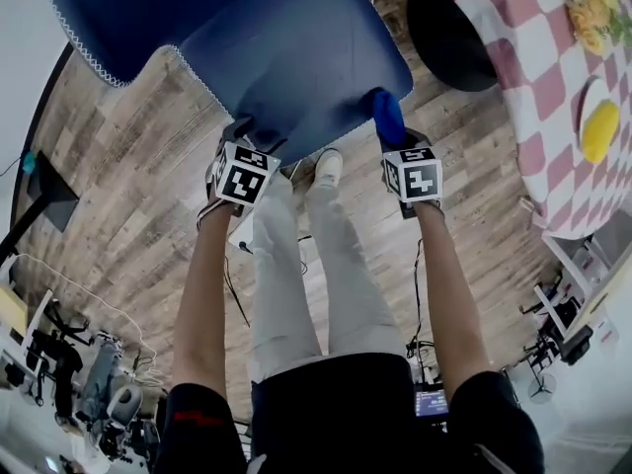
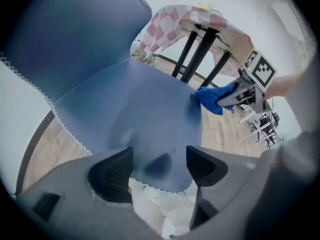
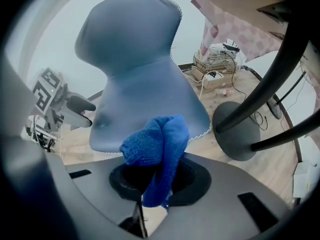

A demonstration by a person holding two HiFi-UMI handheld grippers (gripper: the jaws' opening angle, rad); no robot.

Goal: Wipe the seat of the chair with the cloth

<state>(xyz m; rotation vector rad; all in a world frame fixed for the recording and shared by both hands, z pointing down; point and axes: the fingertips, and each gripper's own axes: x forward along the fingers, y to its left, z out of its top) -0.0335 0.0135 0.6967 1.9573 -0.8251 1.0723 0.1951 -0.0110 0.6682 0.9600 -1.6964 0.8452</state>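
Observation:
The blue upholstered chair fills the top of the head view, its seat point(image 1: 296, 57) pointing toward me and its back point(image 1: 118, 8) at the upper left. A bright blue cloth point(image 1: 387, 117) is bunched in my right gripper point(image 1: 400, 146), which is shut on it at the seat's front right corner. In the right gripper view the cloth point(image 3: 160, 144) hangs out over the jaws, just short of the seat point(image 3: 145, 104). My left gripper point(image 1: 240, 138) is at the seat's front left edge. Its jaws stand open with only the seat's padded edge point(image 2: 160, 134) between them.
A round table with a pink-and-white checked cloth point(image 1: 533, 77) stands to the right on a black disc base point(image 1: 449, 18), close to the chair. A white plate point(image 1: 599, 126) with something yellow lies on it. Cables and equipment lie on the wood floor point(image 1: 128, 196).

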